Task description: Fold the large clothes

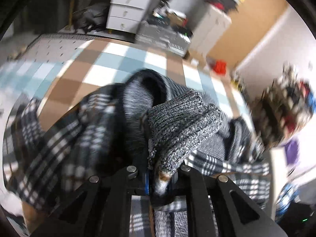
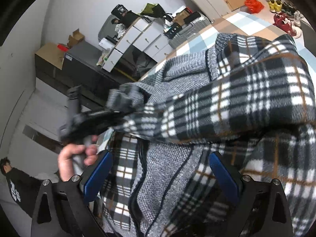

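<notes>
While the left-wrist view is smeared by blur, the main relations can be read.

Garment: a plaid robe (image 2: 246, 98) — black, white and brown checks outside, grey knit lining inside — bunched and draped across both grippers, above a checked bedspread (image 1: 122, 59) in brown, pale blue and white.

Left gripper (image 1: 161, 177): fingers drawn close together with a thick fold of the grey knit lining pinched between them; the cloth spills over and past the fingertips.

Right gripper (image 2: 161, 173): blue pads (image 2: 98, 175) spread wide, with the robe's grey lining and plaid edge lying in the gap between them; whether either pad touches the cloth cannot be told, and nothing is pinched.

Left hand (image 2: 73, 160): seen from the right wrist, wrapped around the handle of the left gripper, which reaches into the robe's edge.

Background: white drawers (image 2: 138, 39) and a silver suitcase (image 2: 189, 27) beyond the bed; shoes (image 2: 284, 17) and an orange bag (image 2: 253, 4) on the floor — a person in a black shirt (image 2: 15, 183) at the far left edge.
</notes>
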Action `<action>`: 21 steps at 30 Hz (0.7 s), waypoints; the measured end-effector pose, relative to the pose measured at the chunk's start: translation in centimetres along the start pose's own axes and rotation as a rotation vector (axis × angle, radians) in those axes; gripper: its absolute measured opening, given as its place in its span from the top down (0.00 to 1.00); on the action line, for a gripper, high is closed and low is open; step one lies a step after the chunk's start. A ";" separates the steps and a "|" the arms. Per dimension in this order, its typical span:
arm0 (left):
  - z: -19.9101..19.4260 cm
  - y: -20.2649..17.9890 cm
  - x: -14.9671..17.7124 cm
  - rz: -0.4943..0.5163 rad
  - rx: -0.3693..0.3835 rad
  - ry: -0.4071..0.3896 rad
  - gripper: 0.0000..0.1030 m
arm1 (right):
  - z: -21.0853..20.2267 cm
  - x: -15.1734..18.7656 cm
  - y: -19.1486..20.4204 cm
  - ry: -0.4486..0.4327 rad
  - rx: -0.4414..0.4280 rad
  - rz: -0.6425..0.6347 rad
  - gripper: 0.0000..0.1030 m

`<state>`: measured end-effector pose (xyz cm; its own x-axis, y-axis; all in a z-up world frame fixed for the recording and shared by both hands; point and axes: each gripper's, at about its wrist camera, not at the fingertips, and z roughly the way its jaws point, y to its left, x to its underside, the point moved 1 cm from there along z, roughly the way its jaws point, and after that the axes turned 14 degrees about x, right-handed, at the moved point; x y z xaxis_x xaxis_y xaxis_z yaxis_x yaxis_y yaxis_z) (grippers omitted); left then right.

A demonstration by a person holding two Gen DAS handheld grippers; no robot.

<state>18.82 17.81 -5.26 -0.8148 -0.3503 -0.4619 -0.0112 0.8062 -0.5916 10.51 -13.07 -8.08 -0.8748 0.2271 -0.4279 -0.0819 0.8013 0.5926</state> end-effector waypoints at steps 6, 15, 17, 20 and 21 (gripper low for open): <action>-0.5 5.9 3.2 -0.231 0.074 0.090 0.89 | -3.9 0.9 -1.4 -0.053 0.056 0.021 0.03; -8.7 -1.5 7.7 0.037 0.144 -0.032 0.35 | -10.9 6.0 -2.4 -0.157 0.134 0.001 0.00; -8.9 -4.5 9.8 0.106 0.160 -0.026 0.30 | -11.8 7.5 -3.4 -0.158 0.190 0.017 0.00; -8.4 -6.6 12.6 0.198 0.189 0.005 0.30 | -11.5 9.8 -7.1 -0.049 0.277 0.073 0.00; -8.0 -7.3 14.3 0.236 0.198 0.036 0.30 | -11.2 10.5 -8.1 0.003 0.277 0.089 0.00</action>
<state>2.65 10.71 -2.24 -0.8014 -0.1448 -0.5803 0.2911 0.7531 -0.5899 -3.37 -23.41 -9.71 -0.8743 0.3016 -0.3803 0.1280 0.8990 0.4188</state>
